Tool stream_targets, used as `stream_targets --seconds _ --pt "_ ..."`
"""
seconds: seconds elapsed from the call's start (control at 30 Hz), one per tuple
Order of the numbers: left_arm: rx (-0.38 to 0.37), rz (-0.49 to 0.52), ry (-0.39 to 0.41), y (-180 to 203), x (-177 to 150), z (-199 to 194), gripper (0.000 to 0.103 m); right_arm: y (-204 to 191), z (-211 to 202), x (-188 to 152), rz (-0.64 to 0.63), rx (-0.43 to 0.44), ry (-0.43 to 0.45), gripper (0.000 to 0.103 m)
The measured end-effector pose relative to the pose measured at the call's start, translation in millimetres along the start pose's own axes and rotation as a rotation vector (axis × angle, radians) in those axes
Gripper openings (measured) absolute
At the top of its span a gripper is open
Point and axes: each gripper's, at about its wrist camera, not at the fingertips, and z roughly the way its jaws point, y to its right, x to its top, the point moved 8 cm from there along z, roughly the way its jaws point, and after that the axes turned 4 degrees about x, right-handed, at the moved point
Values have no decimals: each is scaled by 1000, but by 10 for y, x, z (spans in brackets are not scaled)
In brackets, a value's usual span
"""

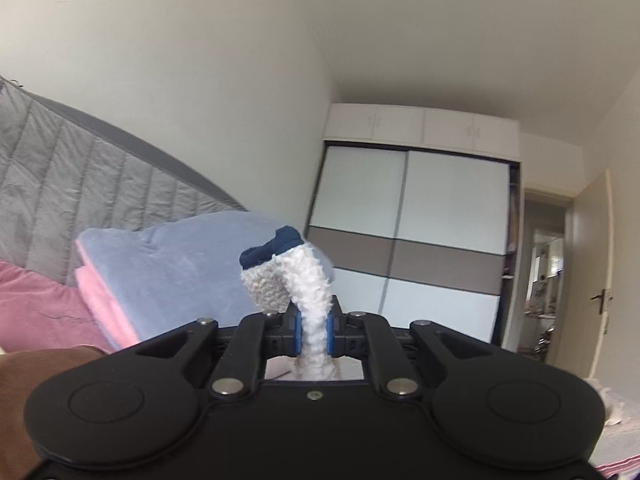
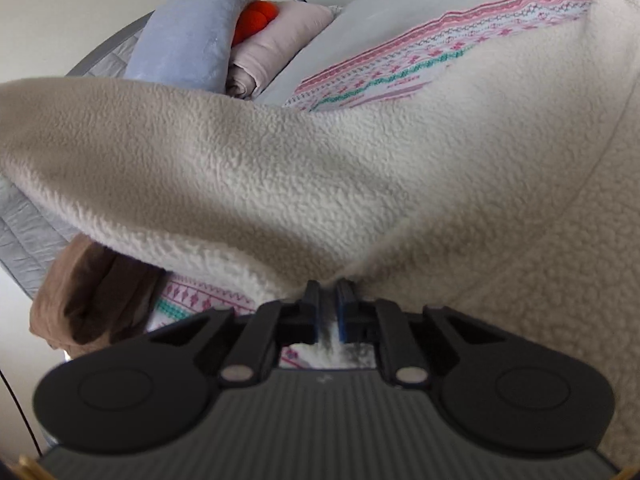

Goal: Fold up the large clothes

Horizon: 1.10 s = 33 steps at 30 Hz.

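A large cream fleece garment (image 2: 360,168) with navy trim fills the right wrist view, draped over the bed. My right gripper (image 2: 328,300) is shut on a fold of it at its near edge. My left gripper (image 1: 314,328) is shut on a narrow part of the same fleece (image 1: 308,280); its end with a navy cuff (image 1: 272,248) sticks up above the fingers, lifted with the camera facing the room.
A patterned pink-and-white bedsheet (image 2: 400,64) lies under the garment. A blue pillow (image 1: 192,268) and pink bedding (image 1: 36,304) lean on the grey headboard (image 1: 80,172). A brown cloth (image 2: 88,300) lies at left. A white wardrobe (image 1: 408,232) and an open door (image 1: 576,280) stand beyond.
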Motion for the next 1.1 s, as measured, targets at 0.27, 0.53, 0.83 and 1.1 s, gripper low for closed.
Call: stream_targets --seconds 0.27,0.53,0.83,1.1 --pt "-227 -44 -45 1274 41 -275 11 542 -987 300 177 65 130 55" --pt "-420 32 -168 2796 -477 -674 11 1411 -2269 295 322 -14 267 69" --pt "-513 95 -403 3788 -1536 -1121 11 2127 -3527 29 313 -207 367 83" --pt "-597 141 -645 4201 -2424 -1613 15 2564 -4125 -191 374 -241 422 86"
